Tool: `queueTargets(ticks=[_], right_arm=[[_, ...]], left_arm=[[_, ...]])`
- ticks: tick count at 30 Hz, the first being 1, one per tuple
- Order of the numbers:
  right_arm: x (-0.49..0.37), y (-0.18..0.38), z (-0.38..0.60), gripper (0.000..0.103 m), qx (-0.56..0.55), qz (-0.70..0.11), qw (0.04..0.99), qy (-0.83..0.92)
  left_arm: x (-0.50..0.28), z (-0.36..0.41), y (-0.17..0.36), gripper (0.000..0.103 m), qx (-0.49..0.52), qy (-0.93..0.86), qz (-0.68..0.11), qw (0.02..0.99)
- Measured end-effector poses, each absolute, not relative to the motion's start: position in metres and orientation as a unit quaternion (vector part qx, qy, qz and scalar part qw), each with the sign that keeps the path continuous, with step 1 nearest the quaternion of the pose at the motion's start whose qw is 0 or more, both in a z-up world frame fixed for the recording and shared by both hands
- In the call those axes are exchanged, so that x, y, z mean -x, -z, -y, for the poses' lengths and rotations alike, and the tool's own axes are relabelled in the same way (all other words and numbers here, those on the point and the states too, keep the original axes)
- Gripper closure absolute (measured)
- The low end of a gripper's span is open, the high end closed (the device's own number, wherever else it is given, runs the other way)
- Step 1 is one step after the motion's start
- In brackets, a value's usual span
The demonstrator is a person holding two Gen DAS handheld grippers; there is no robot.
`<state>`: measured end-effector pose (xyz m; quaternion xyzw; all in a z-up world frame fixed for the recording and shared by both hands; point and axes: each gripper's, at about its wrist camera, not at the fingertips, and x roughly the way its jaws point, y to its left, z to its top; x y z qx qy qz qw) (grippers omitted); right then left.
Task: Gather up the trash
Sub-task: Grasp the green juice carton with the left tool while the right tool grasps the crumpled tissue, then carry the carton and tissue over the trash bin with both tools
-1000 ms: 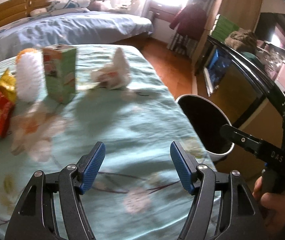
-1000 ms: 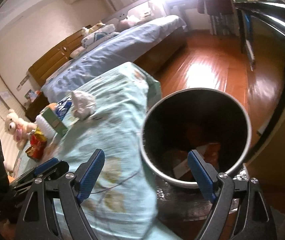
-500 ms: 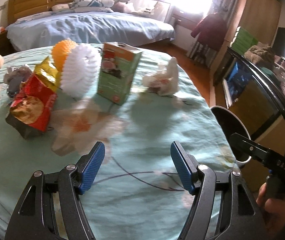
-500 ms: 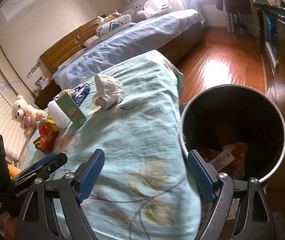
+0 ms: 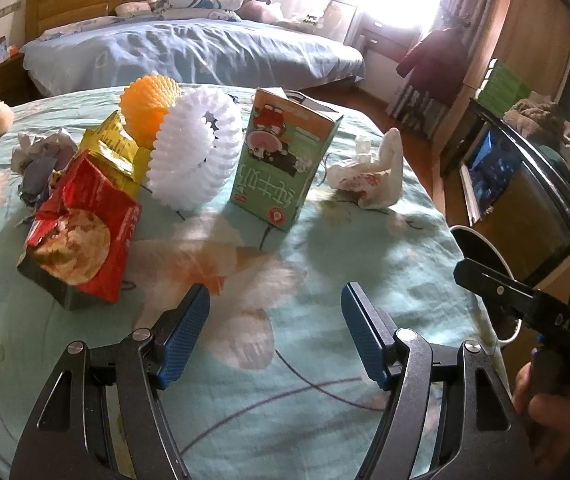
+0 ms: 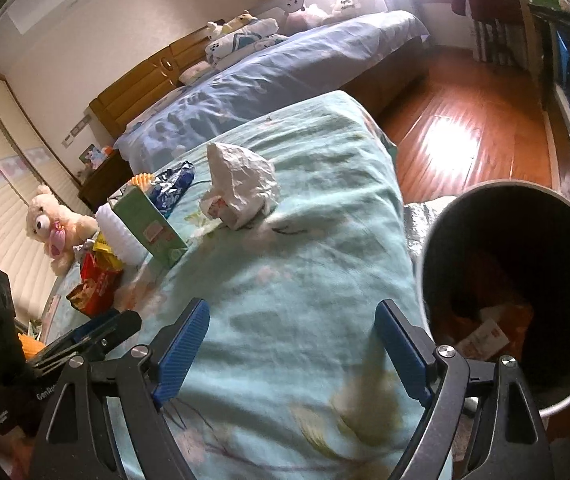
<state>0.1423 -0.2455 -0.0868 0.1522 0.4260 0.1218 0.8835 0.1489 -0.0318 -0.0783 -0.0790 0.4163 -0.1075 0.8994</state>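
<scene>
Dark bin (image 6: 525,264) with paper scraps (image 6: 483,338), beside the bedspread (image 6: 305,280).

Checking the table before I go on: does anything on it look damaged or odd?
Yes. The red snack bag lies torn open and crumpled beside the white foam net, and the green carton stands upside down.

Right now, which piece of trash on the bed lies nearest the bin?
The crumpled white wrapper, alone toward the bin side. The green carton, white foam net and red snack bag cluster farther away.
</scene>
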Motion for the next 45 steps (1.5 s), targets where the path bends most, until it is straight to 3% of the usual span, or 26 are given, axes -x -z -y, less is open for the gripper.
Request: queueTargets(ticks=[5, 10, 20, 23, 24, 25, 26, 28, 34, 45], right_arm=[[-0.163, 0.085, 0.238, 0.020, -0.149, -0.421, 0.885, -0.131], [-0.185, 0.084, 0.232, 0.032, -0.148, -0.421, 0.884, -0.138], [-0.223, 0.092, 0.221, 0.042, -0.151, -0.432, 0.877, -0.146], [-0.229, 0.095, 0.219, 0.057, -0.152, -0.436, 0.874, -0.148], [-0.232, 0.096, 0.218, 0.068, -0.151, -0.438, 0.873, -0.152], [-0.232, 0.097, 0.217, 0.076, -0.150, -0.439, 0.872, -0.155], [-0.231, 0.097, 0.216, 0.077, -0.148, -0.438, 0.873, -0.155], [-0.230, 0.095, 0.214, 0.081, -0.141, -0.433, 0.877, -0.155], [-0.219, 0.093, 0.221, 0.087, -0.152, -0.428, 0.878, -0.153], [-0.178, 0.084, 0.247, 0.089, -0.173, -0.418, 0.881, -0.140]], left_arm=[[-0.164, 0.031, 0.076, 0.033, 0.077, 0.113, -0.411, 0.901], [-0.184, 0.034, 0.073, 0.033, 0.081, 0.122, -0.413, 0.899], [-0.217, 0.033, 0.076, 0.033, 0.079, 0.115, -0.413, 0.900], [-0.222, 0.033, 0.081, 0.034, 0.084, 0.118, -0.418, 0.897], [-0.223, 0.033, 0.082, 0.035, 0.085, 0.120, -0.419, 0.896], [-0.223, 0.033, 0.082, 0.043, 0.085, 0.121, -0.418, 0.897], [-0.224, 0.035, 0.082, 0.049, 0.084, 0.127, -0.416, 0.896], [-0.225, 0.037, 0.082, 0.049, 0.080, 0.131, -0.416, 0.896], [-0.218, 0.042, 0.073, 0.050, 0.068, 0.138, -0.396, 0.905], [-0.183, 0.054, 0.066, 0.050, 0.066, 0.159, -0.388, 0.905]])
